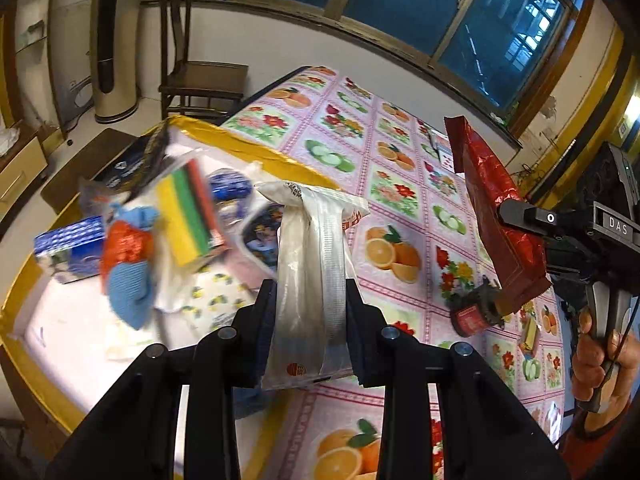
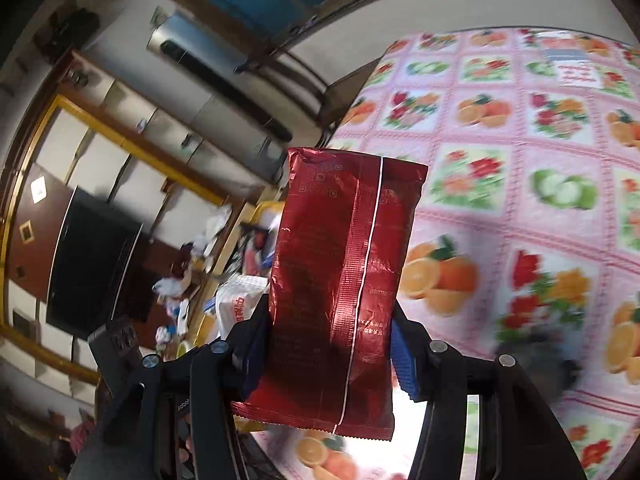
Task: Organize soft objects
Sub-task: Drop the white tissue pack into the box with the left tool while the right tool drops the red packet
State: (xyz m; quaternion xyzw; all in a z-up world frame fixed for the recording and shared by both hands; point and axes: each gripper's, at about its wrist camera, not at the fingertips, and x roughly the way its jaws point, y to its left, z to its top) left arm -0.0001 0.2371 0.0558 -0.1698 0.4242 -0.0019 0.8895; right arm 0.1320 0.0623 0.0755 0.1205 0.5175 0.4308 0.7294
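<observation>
My left gripper (image 1: 312,300) is shut on a clear white plastic packet (image 1: 312,264), held upright over the near edge of a white box with a yellow taped rim (image 1: 256,148). The box holds several soft items, among them a striped sponge pack (image 1: 188,216) and a blue and red cloth (image 1: 128,264). My right gripper (image 2: 328,324) is shut on a red foil packet (image 2: 340,280), lifted above the fruit-patterned tablecloth (image 2: 500,208). In the left wrist view the red foil packet (image 1: 500,216) hangs at the right, a hand (image 1: 600,356) on that gripper's handle.
A small red jar with a dark lid (image 1: 472,312) lies on the tablecloth (image 1: 400,200) below the red packet. A small yellow item (image 1: 528,336) and a paper card (image 1: 444,152) also lie on the cloth. A wooden chair (image 1: 200,76) stands beyond the table.
</observation>
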